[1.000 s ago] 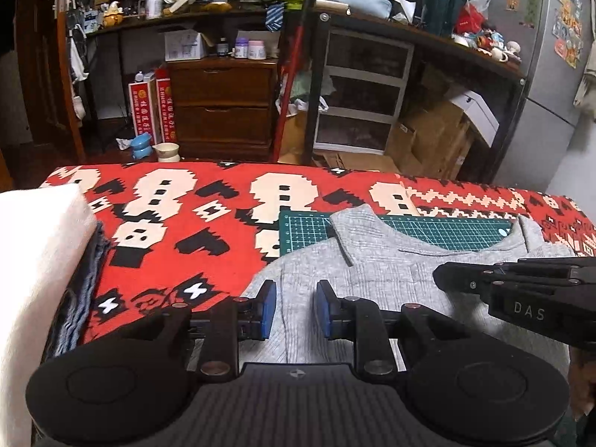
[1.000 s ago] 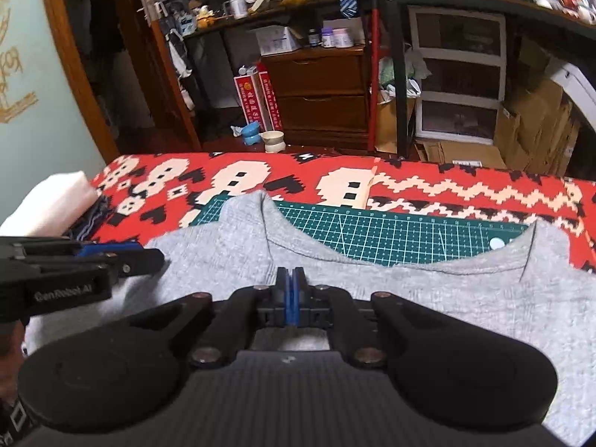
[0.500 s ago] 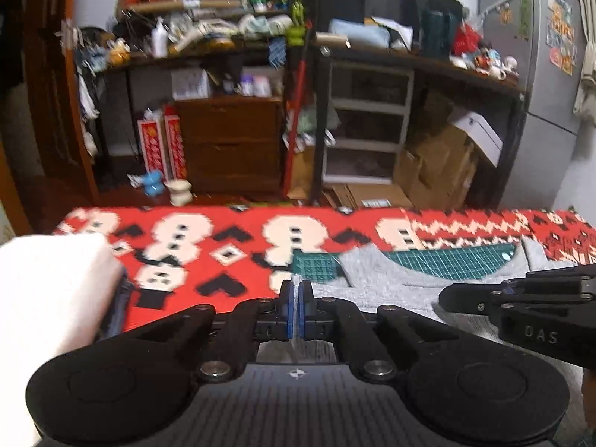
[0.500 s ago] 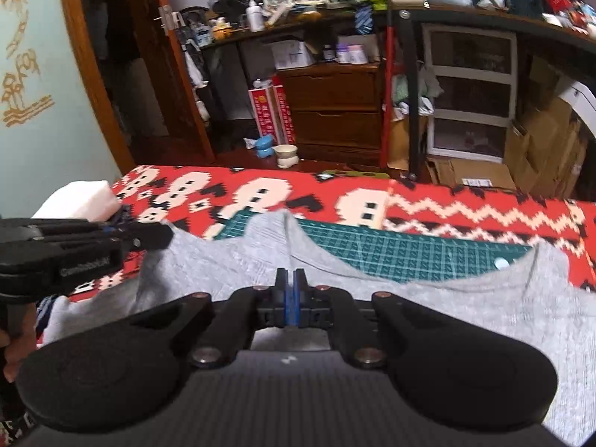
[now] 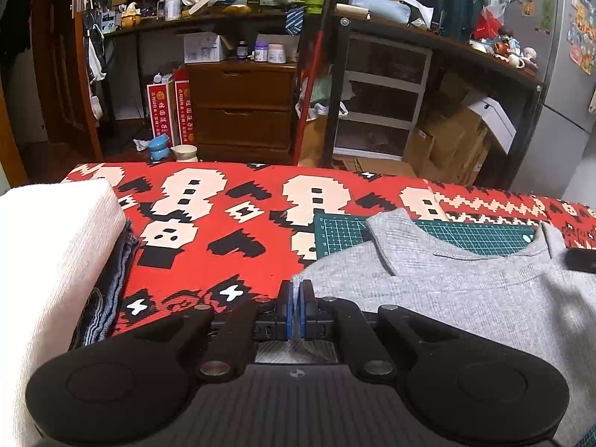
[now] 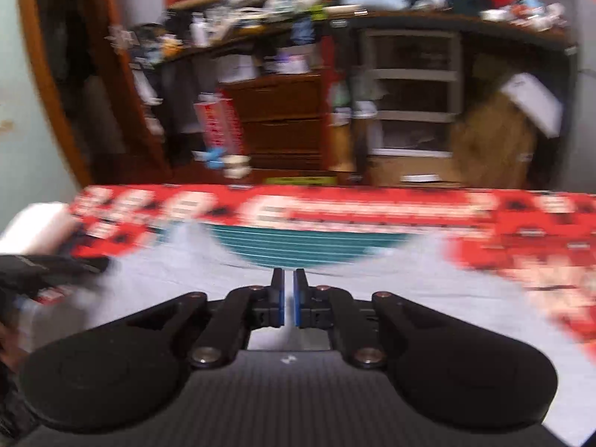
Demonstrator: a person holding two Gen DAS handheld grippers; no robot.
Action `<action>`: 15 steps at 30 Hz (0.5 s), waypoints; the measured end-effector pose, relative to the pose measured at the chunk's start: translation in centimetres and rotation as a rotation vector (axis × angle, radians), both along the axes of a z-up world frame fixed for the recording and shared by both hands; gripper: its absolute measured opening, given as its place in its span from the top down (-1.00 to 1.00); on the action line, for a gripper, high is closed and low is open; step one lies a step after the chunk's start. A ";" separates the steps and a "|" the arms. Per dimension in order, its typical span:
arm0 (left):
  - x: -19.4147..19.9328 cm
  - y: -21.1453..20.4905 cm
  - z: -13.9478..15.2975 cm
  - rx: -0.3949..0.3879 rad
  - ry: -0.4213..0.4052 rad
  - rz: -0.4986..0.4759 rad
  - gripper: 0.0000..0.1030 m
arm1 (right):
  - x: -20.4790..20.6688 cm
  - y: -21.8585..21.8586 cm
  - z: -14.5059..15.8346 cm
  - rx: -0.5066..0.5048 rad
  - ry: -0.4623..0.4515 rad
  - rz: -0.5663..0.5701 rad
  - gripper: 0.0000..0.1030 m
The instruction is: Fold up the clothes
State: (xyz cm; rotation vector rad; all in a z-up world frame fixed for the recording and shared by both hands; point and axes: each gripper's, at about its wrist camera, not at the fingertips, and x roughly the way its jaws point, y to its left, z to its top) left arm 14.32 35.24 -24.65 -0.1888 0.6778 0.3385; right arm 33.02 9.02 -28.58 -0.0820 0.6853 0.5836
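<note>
A grey shirt (image 5: pixel 465 298) lies on a green cutting mat (image 5: pixel 465 232), collar away from me. My left gripper (image 5: pixel 296 288) is at the shirt's near left corner. Its blue pads are closed to a thin slit, and grey cloth runs up into that slit. The right wrist view is badly motion-blurred. In it, my right gripper (image 6: pixel 288 277) hangs over the shirt (image 6: pixel 391 298) near the neckline. Its pads are almost together, with pale cloth colour in the slit. The left gripper's black body (image 6: pixel 56 266) shows at the left edge of that view.
A red patterned cloth (image 5: pixel 223 223) covers the table. A folded white textile (image 5: pixel 48 260) sits on denim (image 5: pixel 111 290) at the left. Beyond the far edge stand a wooden drawer chest (image 5: pixel 242 111), shelves and a fridge (image 5: pixel 558 74).
My left gripper went from open to shut on the shirt's corner. It rose with the cloth and has now dropped lower. The right gripper swings fast, and its pad slit is slightly wider.
</note>
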 end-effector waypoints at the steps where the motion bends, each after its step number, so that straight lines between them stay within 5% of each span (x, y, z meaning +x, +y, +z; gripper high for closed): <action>1: 0.0 -0.1 0.0 0.002 -0.001 -0.001 0.93 | 0.5 -1.6 -0.1 -0.036 -0.006 -0.035 0.89; 7: 0.0 -0.3 0.4 0.008 -0.006 -0.002 0.93 | 3.6 -7.1 -1.4 -0.121 0.020 -0.158 0.68; 15: 0.2 -0.6 0.9 0.021 0.003 -0.008 0.93 | 5.4 -6.5 -2.9 -0.115 0.042 -0.146 0.68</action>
